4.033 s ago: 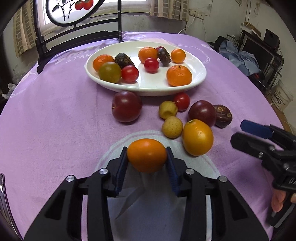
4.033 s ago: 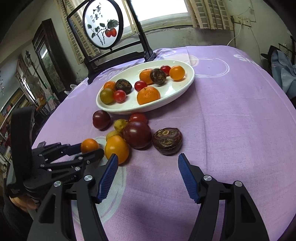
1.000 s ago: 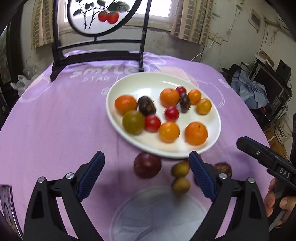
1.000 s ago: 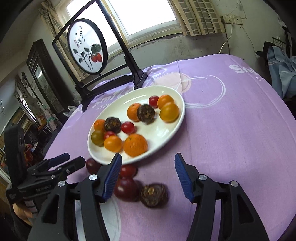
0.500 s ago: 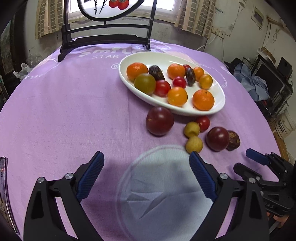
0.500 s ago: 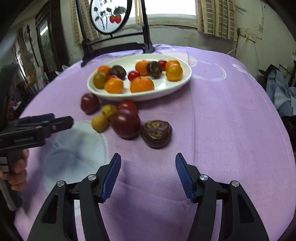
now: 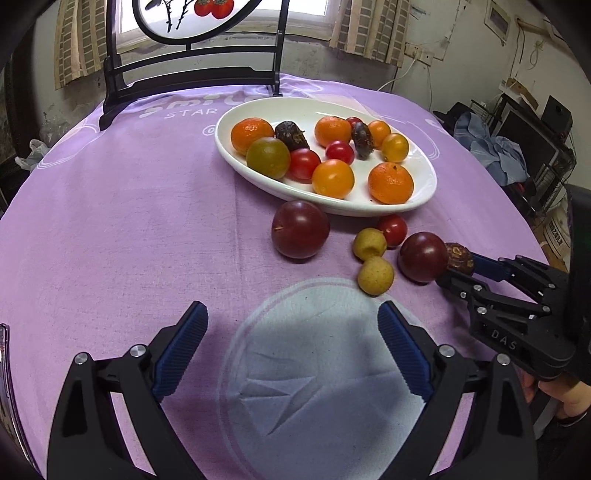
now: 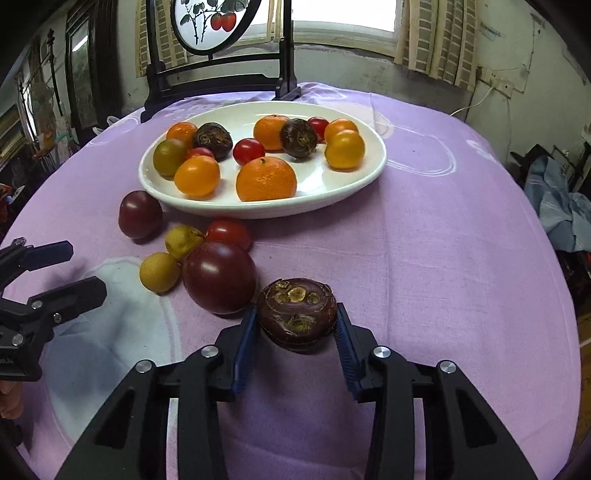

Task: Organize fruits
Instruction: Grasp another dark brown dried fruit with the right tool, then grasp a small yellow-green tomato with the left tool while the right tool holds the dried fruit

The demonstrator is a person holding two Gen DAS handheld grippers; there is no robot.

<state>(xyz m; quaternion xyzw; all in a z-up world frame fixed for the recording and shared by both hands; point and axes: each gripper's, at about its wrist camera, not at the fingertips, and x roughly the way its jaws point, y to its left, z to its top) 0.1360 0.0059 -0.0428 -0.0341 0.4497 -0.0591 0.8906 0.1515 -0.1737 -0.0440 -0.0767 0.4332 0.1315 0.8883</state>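
Observation:
A white oval plate (image 7: 424,195) (image 8: 354,184) on the purple tablecloth holds several oranges, tomatoes and dark fruits. On the cloth before it lie two dark red plums (image 7: 300,229) (image 8: 219,277), two small yellow fruits (image 7: 375,275) (image 8: 159,272) and a red tomato (image 8: 228,232). My right gripper (image 8: 295,334) has its blue pads against a brown wrinkled fruit (image 8: 296,314) (image 7: 459,254) resting on the cloth. My left gripper (image 7: 291,345) is open and empty above a pale circle on the cloth.
A black stand (image 8: 218,79) with a round painted panel stands at the table's far edge. A window and curtains (image 7: 365,33) lie behind. Clothes and clutter (image 7: 498,155) sit off the table's right side.
My right gripper has moved forward and closed around the brown wrinkled fruit. My left gripper has moved slightly nearer the fruits and stays open. Earlier the left gripper's orange went onto the plate.

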